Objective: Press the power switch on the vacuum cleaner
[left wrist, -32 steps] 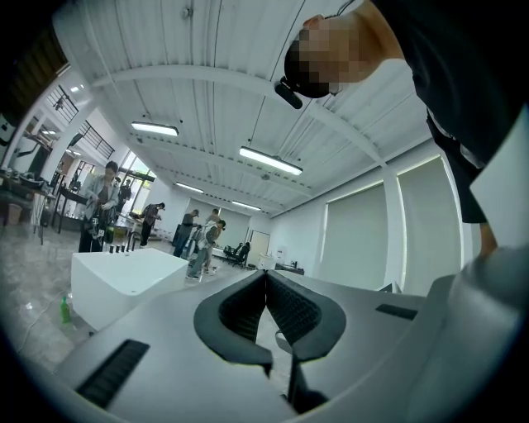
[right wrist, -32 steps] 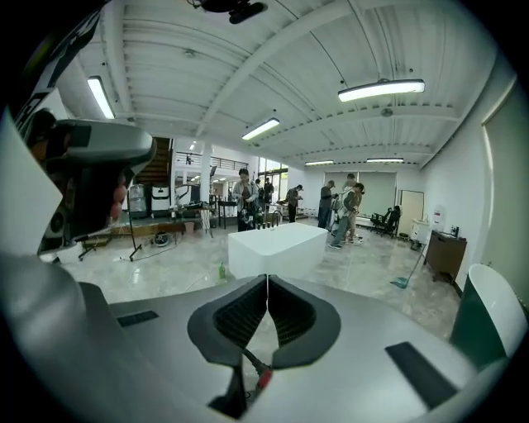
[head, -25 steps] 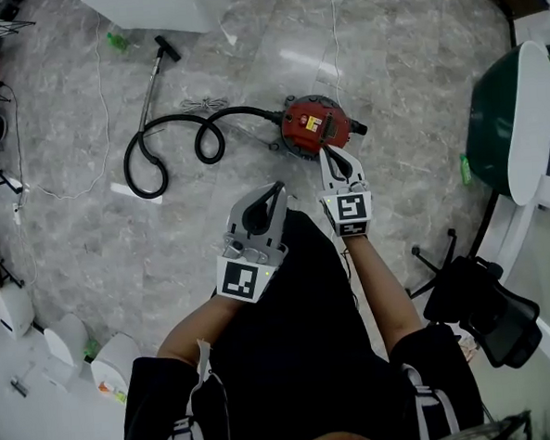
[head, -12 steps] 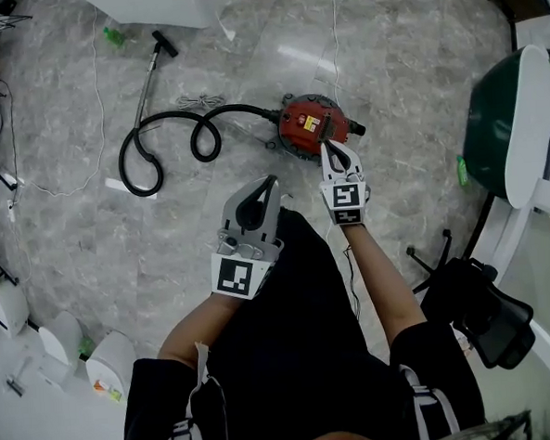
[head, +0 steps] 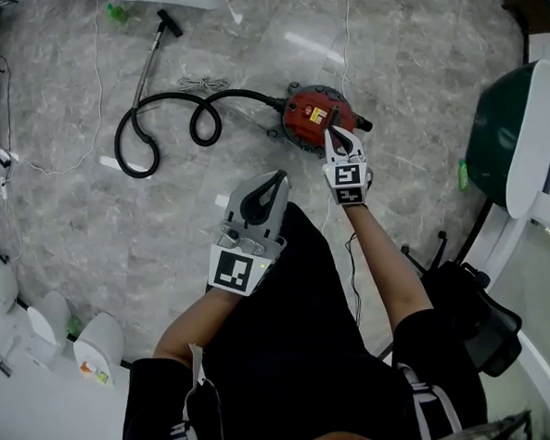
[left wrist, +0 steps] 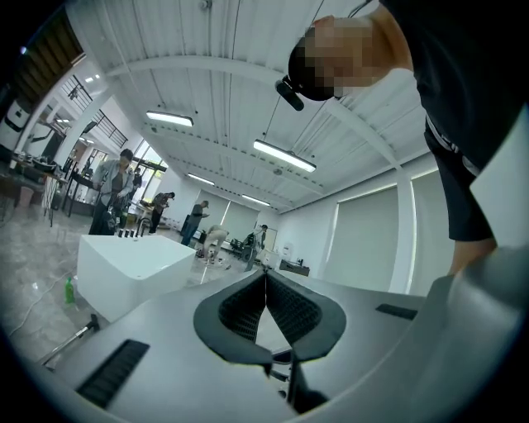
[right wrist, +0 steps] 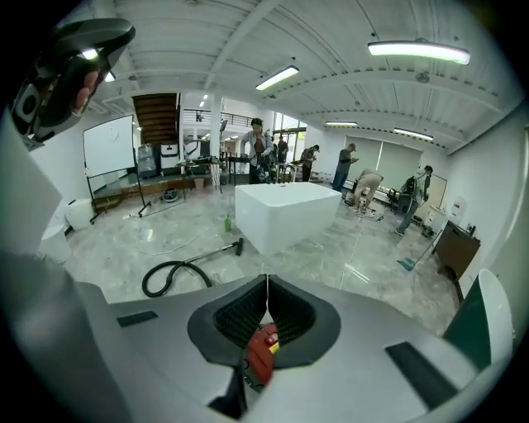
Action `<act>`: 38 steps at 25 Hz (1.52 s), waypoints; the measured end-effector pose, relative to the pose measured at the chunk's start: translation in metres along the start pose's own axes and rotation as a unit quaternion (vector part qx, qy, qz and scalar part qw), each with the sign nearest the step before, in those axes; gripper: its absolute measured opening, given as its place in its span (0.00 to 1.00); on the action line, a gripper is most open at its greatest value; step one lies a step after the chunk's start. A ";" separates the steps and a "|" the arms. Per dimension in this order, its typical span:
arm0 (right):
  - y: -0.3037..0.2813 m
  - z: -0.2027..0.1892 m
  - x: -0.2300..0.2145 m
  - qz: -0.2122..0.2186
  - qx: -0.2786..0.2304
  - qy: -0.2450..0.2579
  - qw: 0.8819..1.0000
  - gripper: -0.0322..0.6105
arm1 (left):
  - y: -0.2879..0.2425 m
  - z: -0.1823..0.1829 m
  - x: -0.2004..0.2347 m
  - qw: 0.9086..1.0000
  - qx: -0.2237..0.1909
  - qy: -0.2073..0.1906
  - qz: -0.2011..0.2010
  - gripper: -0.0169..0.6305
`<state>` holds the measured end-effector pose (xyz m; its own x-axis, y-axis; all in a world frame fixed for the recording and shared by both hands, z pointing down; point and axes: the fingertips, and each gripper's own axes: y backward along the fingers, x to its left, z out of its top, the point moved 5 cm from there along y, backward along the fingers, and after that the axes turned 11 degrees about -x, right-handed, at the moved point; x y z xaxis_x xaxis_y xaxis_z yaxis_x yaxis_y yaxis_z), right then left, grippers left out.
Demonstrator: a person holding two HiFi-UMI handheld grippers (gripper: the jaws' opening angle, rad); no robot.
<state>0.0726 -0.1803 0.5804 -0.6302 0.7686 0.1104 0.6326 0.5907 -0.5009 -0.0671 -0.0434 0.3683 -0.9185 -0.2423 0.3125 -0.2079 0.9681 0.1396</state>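
A red vacuum cleaner (head: 315, 119) with a yellow label and a black hose (head: 165, 96) lies on a grey marbled floor (head: 415, 85). The left gripper (head: 278, 177) and right gripper (head: 329, 131) are pale grey, each bearing black-and-white square markers. The chair (head: 506, 130) is dark green with a white edge.

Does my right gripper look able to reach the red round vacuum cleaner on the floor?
Probably yes. The right gripper, jaws shut, points straight at the red round vacuum cleaner, with nothing between them. How high above it the tips are, I cannot tell.
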 end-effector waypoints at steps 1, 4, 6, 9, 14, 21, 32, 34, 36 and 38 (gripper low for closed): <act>-0.005 -0.002 -0.001 0.003 0.004 0.003 1.000 0.08 | 0.000 -0.002 0.001 1.000 0.003 -0.006 -0.001 0.05; -0.022 -0.010 -0.001 0.010 0.012 0.014 1.000 0.08 | -0.005 -0.007 0.006 1.000 0.005 -0.022 0.000 0.05; -0.032 -0.018 -0.001 0.017 0.018 0.018 1.000 0.08 | -0.013 -0.009 0.011 1.000 0.001 -0.025 0.006 0.05; -0.043 -0.030 0.000 0.033 0.030 0.013 0.999 0.08 | -0.024 -0.011 0.014 1.000 0.003 -0.025 0.006 0.05; -0.057 -0.051 0.003 0.055 0.048 0.005 0.997 0.08 | -0.027 -0.024 0.010 0.999 0.025 -0.026 -0.019 0.05; -0.082 -0.088 -0.004 0.057 0.086 0.013 0.995 0.08 | -0.028 -0.048 0.017 0.999 0.040 -0.023 -0.020 0.05; -0.122 -0.127 -0.016 0.060 0.112 0.047 0.991 0.08 | -0.041 -0.085 0.027 0.998 0.065 0.018 -0.019 0.05; -0.129 -0.139 -0.015 0.072 0.122 0.063 0.988 0.08 | -0.043 -0.092 0.029 0.997 0.066 0.019 -0.023 0.05; -0.136 -0.150 -0.017 0.077 0.131 0.071 0.986 0.08 | -0.043 -0.099 0.032 0.997 0.070 0.019 -0.022 0.05; -0.140 -0.162 -0.016 0.075 0.138 0.072 0.985 0.08 | -0.041 -0.104 0.035 0.997 0.073 0.023 -0.014 0.05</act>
<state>0.0670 -0.2357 0.7876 -0.4566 0.8803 0.1286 0.5537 0.3944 -0.7334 -0.0559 -0.0977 0.4712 -0.8964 -0.2681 0.3529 -0.2826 0.9592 0.0108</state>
